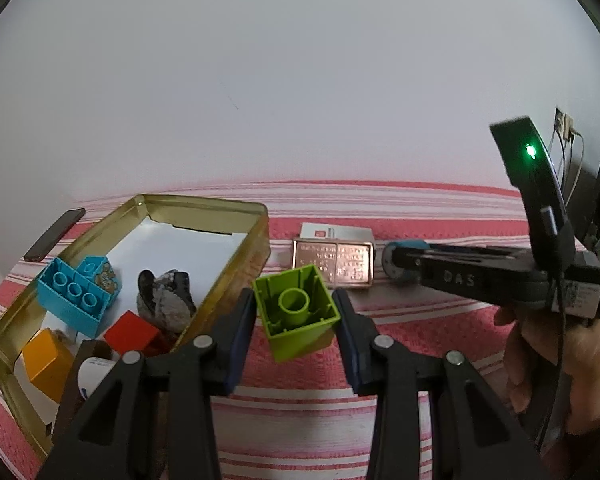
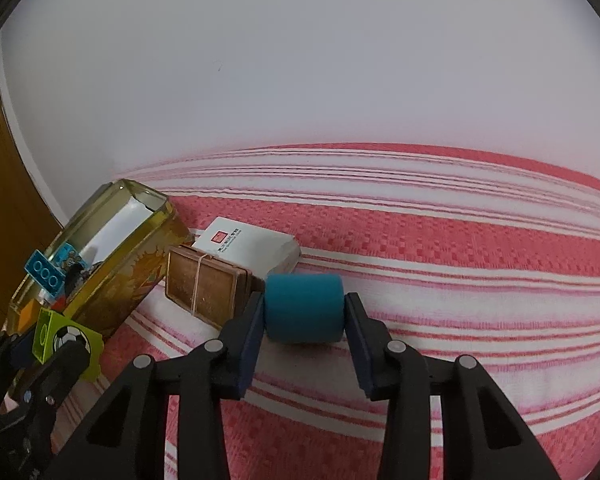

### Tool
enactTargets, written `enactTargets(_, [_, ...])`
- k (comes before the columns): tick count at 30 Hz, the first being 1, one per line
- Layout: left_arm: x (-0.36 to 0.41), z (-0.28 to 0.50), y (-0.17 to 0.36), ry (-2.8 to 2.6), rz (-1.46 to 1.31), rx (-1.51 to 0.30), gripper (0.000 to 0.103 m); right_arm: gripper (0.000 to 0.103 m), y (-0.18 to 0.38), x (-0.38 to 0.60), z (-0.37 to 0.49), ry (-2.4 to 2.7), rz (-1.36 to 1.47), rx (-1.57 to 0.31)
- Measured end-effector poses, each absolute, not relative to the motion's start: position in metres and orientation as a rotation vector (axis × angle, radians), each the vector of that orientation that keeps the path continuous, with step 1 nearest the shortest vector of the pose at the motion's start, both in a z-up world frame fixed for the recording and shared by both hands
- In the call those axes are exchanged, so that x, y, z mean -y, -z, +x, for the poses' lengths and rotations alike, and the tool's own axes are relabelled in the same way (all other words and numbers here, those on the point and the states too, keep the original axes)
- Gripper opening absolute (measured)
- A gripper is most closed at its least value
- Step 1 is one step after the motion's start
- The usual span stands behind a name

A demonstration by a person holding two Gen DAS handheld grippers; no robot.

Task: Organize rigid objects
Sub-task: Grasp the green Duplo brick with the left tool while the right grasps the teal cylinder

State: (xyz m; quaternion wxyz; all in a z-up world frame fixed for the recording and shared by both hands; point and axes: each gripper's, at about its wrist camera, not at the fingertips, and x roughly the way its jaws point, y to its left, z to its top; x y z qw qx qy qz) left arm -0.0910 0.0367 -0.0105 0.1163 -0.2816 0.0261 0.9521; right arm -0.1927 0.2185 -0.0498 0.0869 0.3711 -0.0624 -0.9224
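My left gripper (image 1: 294, 298) is shut on a lime-green toy brick (image 1: 300, 312), hollow underside toward the camera, held just above the striped cloth right of a gold tin (image 1: 204, 204). The right wrist view shows the same green brick (image 2: 66, 340), with a football print, in those jaws beside the tin (image 2: 112, 280). My right gripper (image 2: 304, 312) is shut on a teal cylinder (image 2: 304, 308) that lies on the cloth, a pad pressing each flat end. From the left wrist view the right gripper (image 1: 396, 264) is side-on, with the cylinder (image 1: 411, 245) at its tip.
Inside the tin lie a blue brick (image 1: 76, 296), a red block (image 1: 132, 334), an orange block (image 1: 46, 360) and a grey stone-like piece (image 1: 164, 296). A copper-coloured flat box (image 2: 202, 288) and a white carton (image 2: 252, 246) sit between tin and cylinder. A dark phone (image 1: 54, 234) lies far left.
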Motion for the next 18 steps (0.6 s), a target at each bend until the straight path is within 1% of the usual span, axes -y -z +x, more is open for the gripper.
enactTargets(18, [-0.024, -0.082, 0.006, -2.823, -0.759, -0.027, 0.038, 0.042, 0.041, -0.200, -0.159, 2.764, 1.000, 0.145])
